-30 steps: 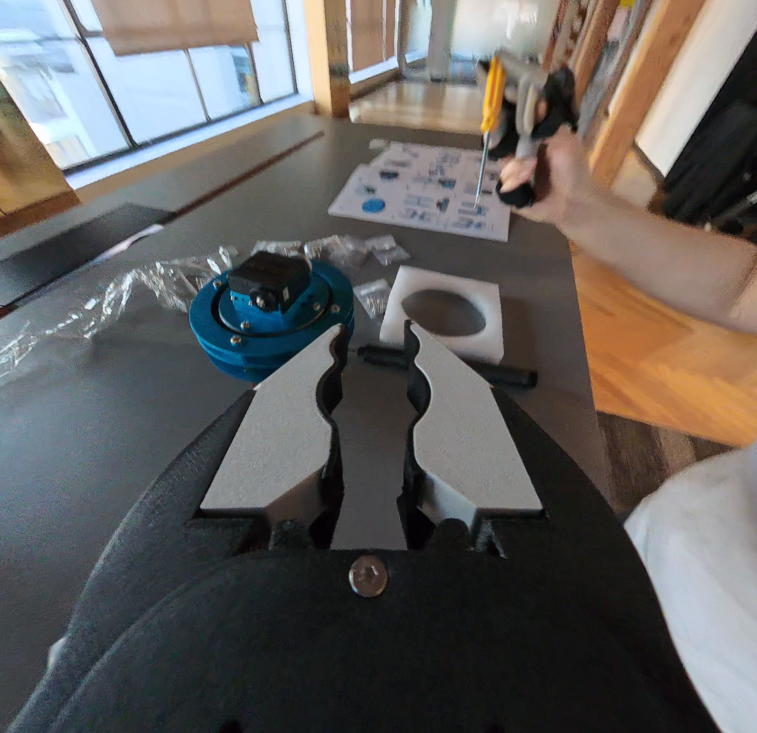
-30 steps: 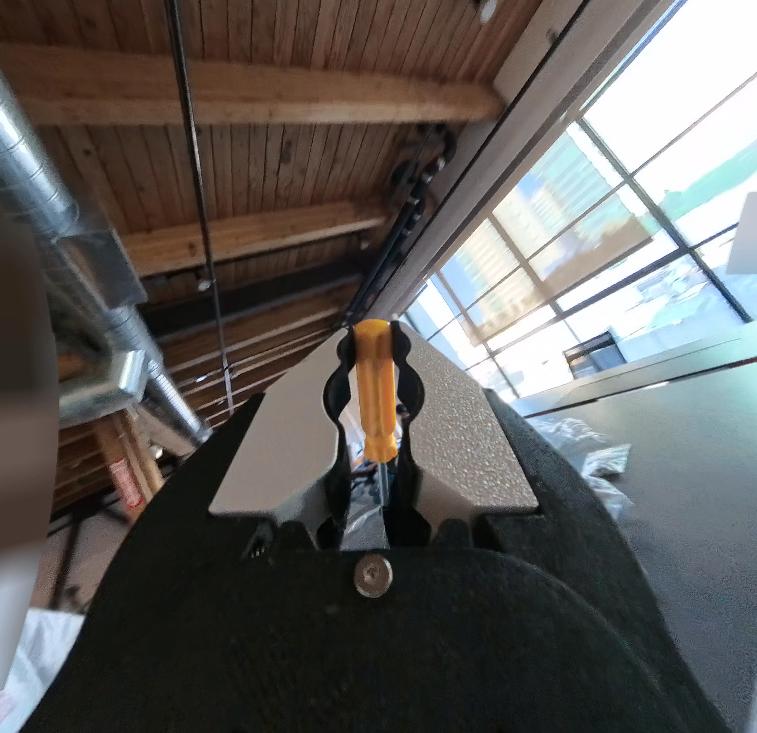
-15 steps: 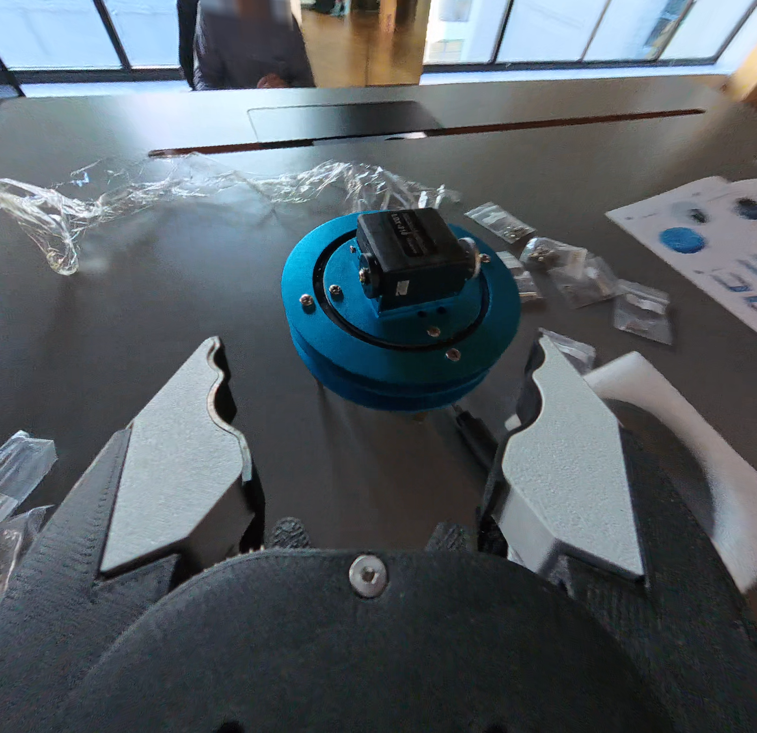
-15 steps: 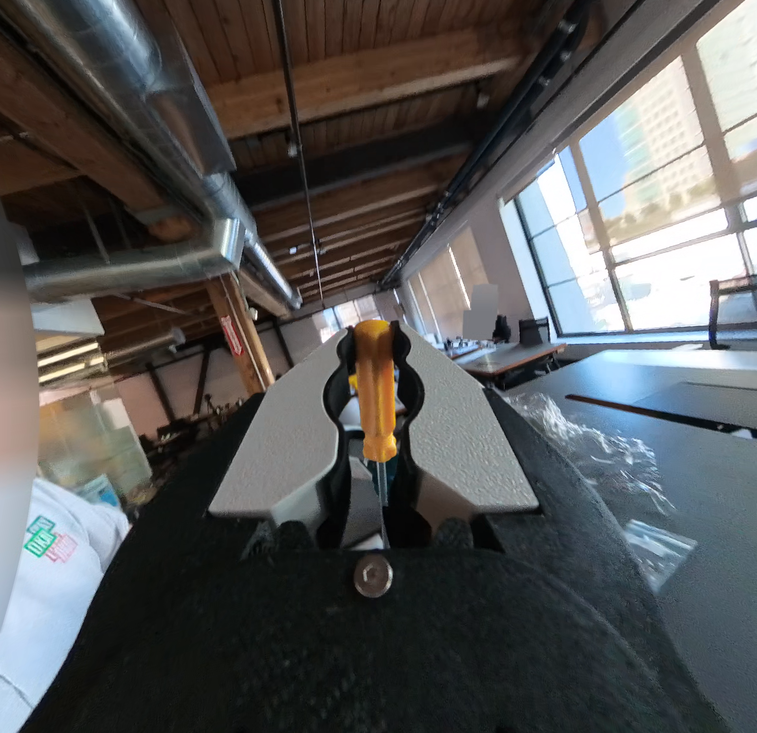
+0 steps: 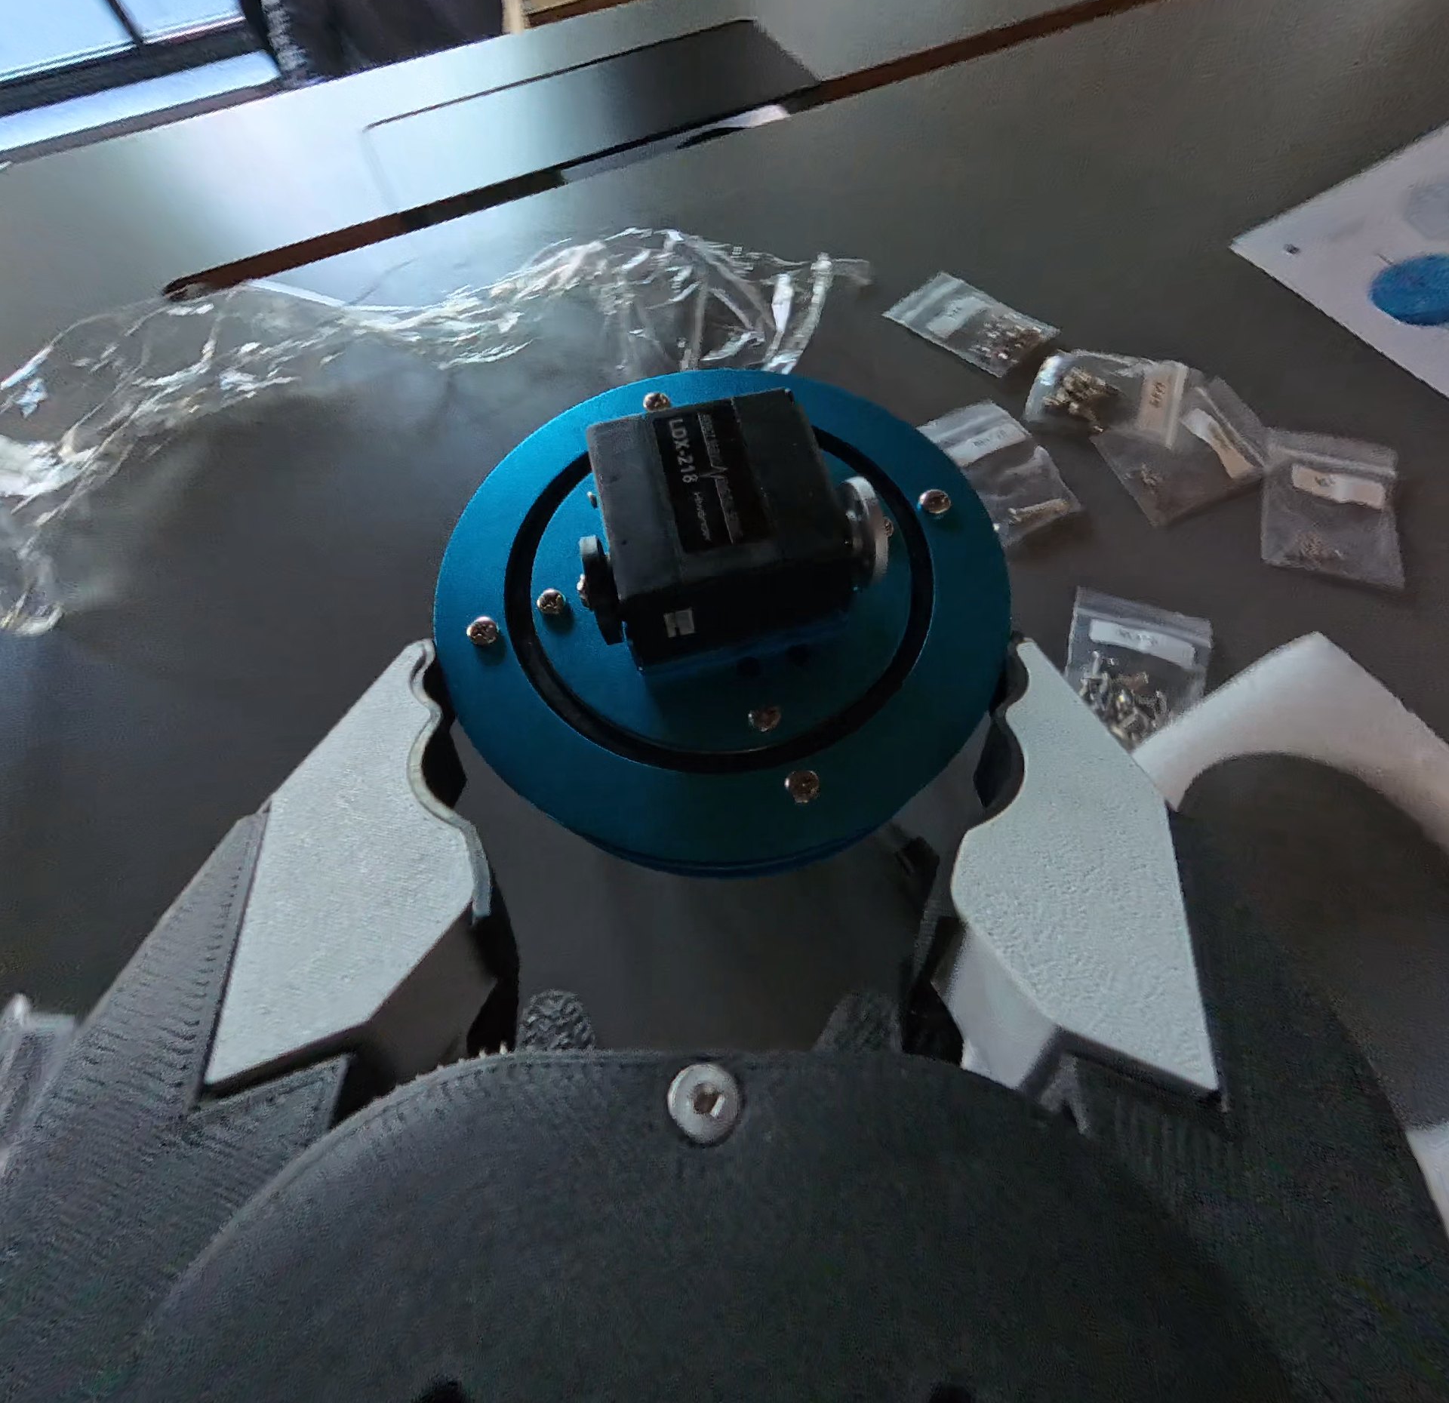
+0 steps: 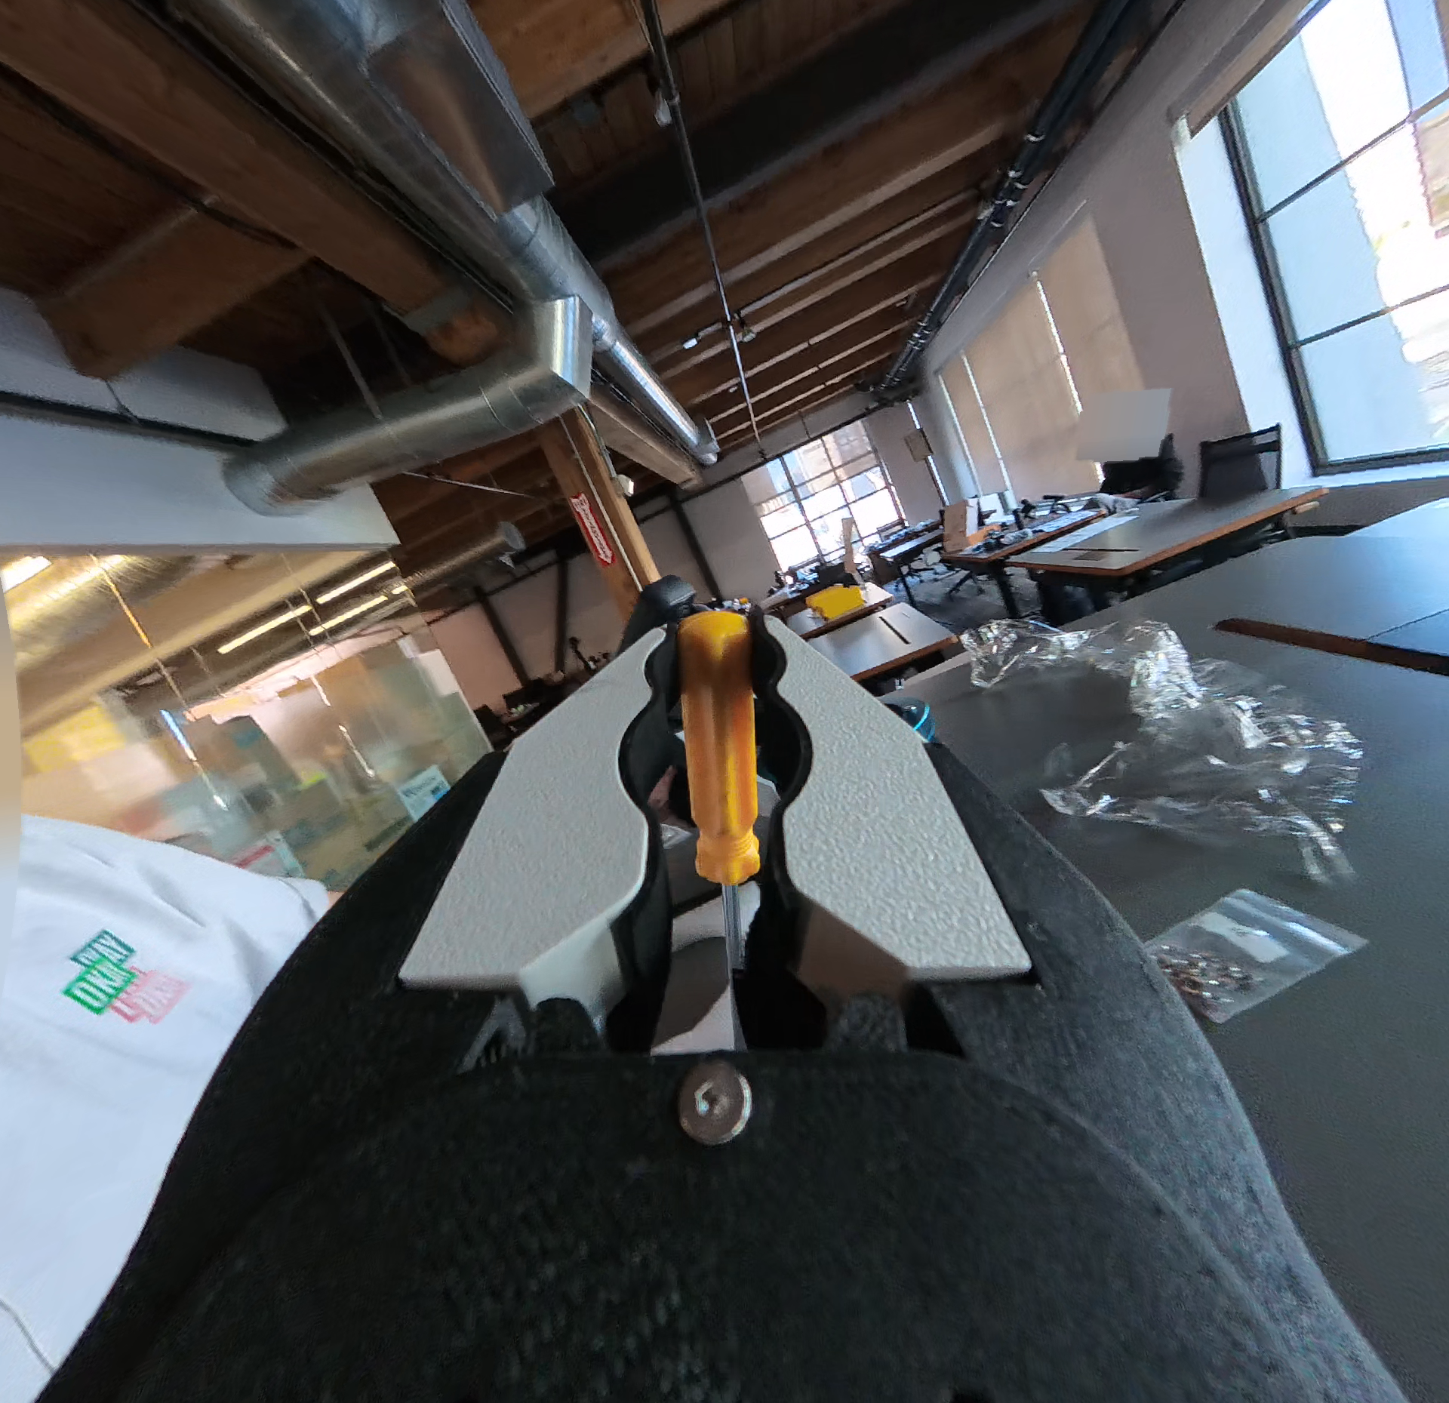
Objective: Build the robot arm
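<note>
A blue round metal base [image 5: 706,801] with a black servo block [image 5: 717,518] mounted on top sits on the dark table [image 5: 235,660]. My left gripper [image 5: 721,660] is open wide and straddles the base. Its fingertips [image 5: 408,683] sit at the rim on both sides, and I cannot tell whether they touch it. My right gripper [image 6: 717,636] is shut on the yellow handle of a screwdriver [image 6: 717,746]. It is raised above the table, and the screwdriver's thin metal shaft points back toward the camera. A sliver of the blue base [image 6: 917,718] shows past the right finger.
Crumpled clear plastic wrap [image 5: 353,338] lies behind the base and also shows in the right wrist view [image 6: 1176,738]. Several small bags of screws [image 5: 1137,456] lie to the right. A white foam piece [image 5: 1286,722] and a printed sheet [image 5: 1380,267] are further right. A person's white shirt [image 6: 118,1012] is at left.
My left gripper opened wide, swung left to face the blue base and moved in until its fingers straddle it. My right gripper tilted down with the screwdriver still held.
</note>
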Motion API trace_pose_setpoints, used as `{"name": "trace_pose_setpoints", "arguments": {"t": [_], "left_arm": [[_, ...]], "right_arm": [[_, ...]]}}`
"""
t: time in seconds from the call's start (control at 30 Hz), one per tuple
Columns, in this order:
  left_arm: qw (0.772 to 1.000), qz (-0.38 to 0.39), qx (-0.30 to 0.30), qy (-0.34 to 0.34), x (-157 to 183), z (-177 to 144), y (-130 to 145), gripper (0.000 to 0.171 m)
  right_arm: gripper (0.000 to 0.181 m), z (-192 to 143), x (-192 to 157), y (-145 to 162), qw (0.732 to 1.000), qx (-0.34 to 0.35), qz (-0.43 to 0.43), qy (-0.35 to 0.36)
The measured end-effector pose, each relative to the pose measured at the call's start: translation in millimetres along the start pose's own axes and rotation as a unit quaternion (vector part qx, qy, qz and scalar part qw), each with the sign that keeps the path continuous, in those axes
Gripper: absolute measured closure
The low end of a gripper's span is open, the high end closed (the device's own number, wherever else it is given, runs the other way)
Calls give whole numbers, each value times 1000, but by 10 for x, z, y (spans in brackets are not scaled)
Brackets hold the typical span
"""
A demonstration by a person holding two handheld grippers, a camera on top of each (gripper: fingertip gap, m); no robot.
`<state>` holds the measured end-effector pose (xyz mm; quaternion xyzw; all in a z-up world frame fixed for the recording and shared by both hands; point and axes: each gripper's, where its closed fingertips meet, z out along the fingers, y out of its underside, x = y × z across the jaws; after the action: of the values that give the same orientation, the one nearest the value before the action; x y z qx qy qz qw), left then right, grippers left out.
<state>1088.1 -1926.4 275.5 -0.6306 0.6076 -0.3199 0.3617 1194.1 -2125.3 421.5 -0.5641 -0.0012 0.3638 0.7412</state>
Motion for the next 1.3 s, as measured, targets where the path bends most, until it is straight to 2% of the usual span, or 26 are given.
{"name": "trace_pose_setpoints", "arguments": {"t": [0.1, 0.17, 0.3, 0.37, 0.47, 0.57, 0.63, 0.7, 0.73, 0.77, 0.8, 0.87, 0.97, 1.07, 1.1, 1.2, 1.3], "left_arm": [[993, 61, 2, 96, 36, -11, 6, 39], [980, 103, 8, 172, 54, -47, 20, 40], [931, 175, 20, 321, 30, -167, 62, 46], [905, 202, 27, 374, 6, -199, 73, 46], [873, 209, 46, 439, -13, -235, 56, 50], [864, 150, 74, 475, -72, -372, -108, 53], [875, 119, 126, 452, -210, -560, -307, 56], [886, 77, 174, 424, -296, -830, -452, 73], [887, 38, 189, 419, -273, -975, -490, 88], [888, -10, 191, 418, -205, -1100, -494, 97], [886, -51, 181, 425, -70, -1214, -452, 97], [890, -95, 152, 420, 279, -1325, -279, 111], [929, -40, 155, 333, 648, -1217, 4, 111], [966, 37, 143, 211, 652, -1020, 168, 116], [969, 57, 140, 194, 668, -1004, 170, 122], [962, 102, 145, 207, 855, -1031, 96, 137], [961, 112, 139, 210, 948, -961, 47, 135]], "right_arm": [[166, 60, -32, 76, 1000, -15, -2, -3], [166, 115, -48, 92, 1000, -20, -20, 8], [165, 335, -130, 105, 999, -18, -40, 9], [166, 509, -153, 166, 999, -24, -46, 7], [165, 791, -205, 304, 998, -35, -58, -7], [165, 1015, -266, 441, 997, -42, -62, -26], [165, 1108, -352, 514, 995, -47, -77, -48], [165, 1176, -441, 564, 990, -56, -106, -68], [166, 1205, -493, 572, 988, -59, -122, -81], [166, 1237, -545, 571, 985, -60, -134, -93], [165, 1271, -590, 561, 983, -62, -142, -103], [165, 1340, -672, 517, 980, -60, -142, -123], [166, 1449, -683, 427, 983, -61, -112, -130], [166, 1555, -626, 313, 988, -43, -53, -136], [166, 1581, -640, 278, 988, -32, -31, -146], [166, 1653, -779, 300, 981, -28, 4, -189], [166, 1688, -887, 360, 978, -32, 3, -206]]}}
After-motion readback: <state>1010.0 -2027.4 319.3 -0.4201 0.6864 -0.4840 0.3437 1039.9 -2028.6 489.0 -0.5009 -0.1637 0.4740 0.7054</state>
